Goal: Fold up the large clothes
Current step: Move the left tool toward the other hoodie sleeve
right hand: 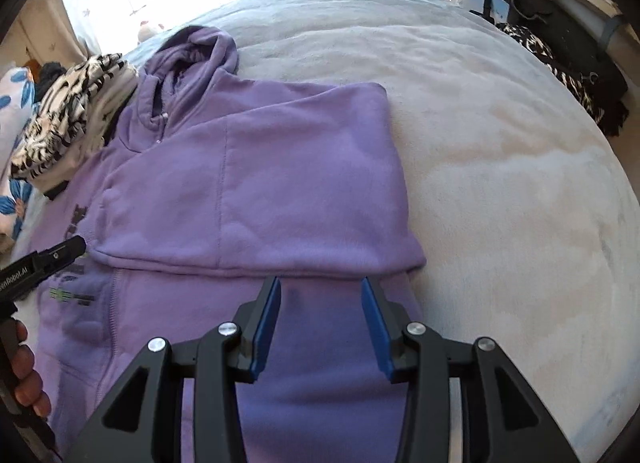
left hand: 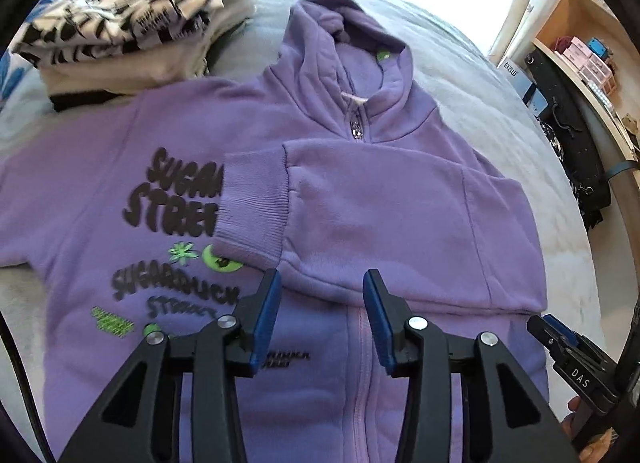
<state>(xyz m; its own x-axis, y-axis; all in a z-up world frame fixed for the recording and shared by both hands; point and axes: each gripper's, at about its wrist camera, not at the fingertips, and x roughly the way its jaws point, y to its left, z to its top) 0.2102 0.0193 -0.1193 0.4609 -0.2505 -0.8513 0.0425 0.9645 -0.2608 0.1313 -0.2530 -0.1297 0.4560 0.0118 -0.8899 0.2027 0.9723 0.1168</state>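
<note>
A purple zip hoodie [left hand: 360, 203] lies face up on the grey bed [left hand: 472, 75], hood at the far end. One sleeve is folded across its chest, and the ribbed cuff [left hand: 252, 199] covers part of the black lettering. My left gripper [left hand: 322, 303] hovers open over the zipper below the folded sleeve, with nothing between its blue pads. In the right wrist view the same hoodie [right hand: 260, 167] shows its folded sleeve. My right gripper [right hand: 320, 315] stands open above the lower body near the garment's right edge, holding nothing. Each gripper's tip appears in the other view: right gripper [left hand: 560, 343], left gripper [right hand: 56, 253].
A stack of folded clothes [left hand: 132, 11] topped by a black-and-white print sits at the hoodie's far left. Bare grey bedcover [right hand: 500, 167] spreads to the right. A black bag [left hand: 568, 135] and wooden shelves [left hand: 580, 47] stand past the bed's right edge. A person's hand [right hand: 24, 375] holds the left gripper.
</note>
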